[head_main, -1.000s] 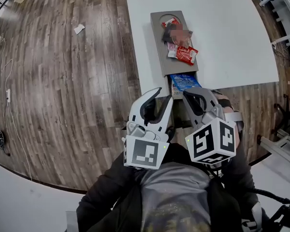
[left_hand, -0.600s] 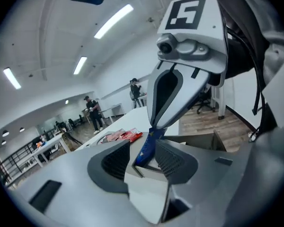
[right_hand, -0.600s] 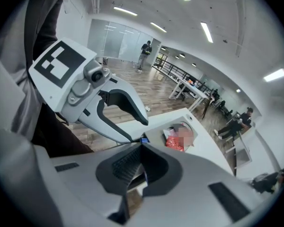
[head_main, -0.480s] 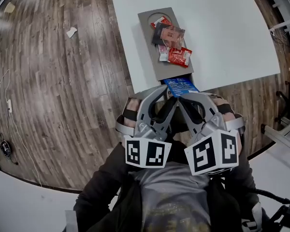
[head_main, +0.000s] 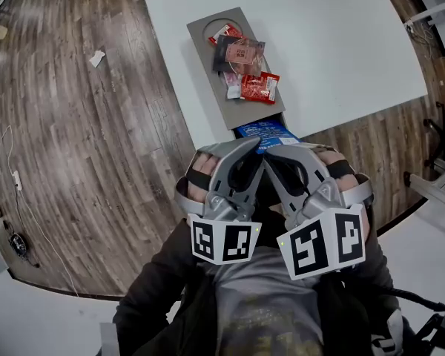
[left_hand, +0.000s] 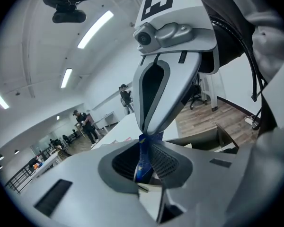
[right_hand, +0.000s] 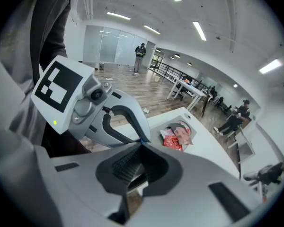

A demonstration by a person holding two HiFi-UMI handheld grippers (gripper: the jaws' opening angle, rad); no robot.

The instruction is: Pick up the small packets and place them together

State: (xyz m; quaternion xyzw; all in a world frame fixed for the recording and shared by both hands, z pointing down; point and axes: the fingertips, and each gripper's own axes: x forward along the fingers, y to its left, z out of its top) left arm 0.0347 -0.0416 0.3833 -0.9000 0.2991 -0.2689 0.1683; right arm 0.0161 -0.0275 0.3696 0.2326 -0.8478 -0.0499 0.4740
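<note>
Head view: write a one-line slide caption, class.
Left gripper and right gripper pinch one blue packet together; other packets lie piled on the grey tray.

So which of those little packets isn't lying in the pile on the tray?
The blue packet: the left gripper and right gripper hold it in their fingers, off the grey tray where the other packets lie heaped.
</note>
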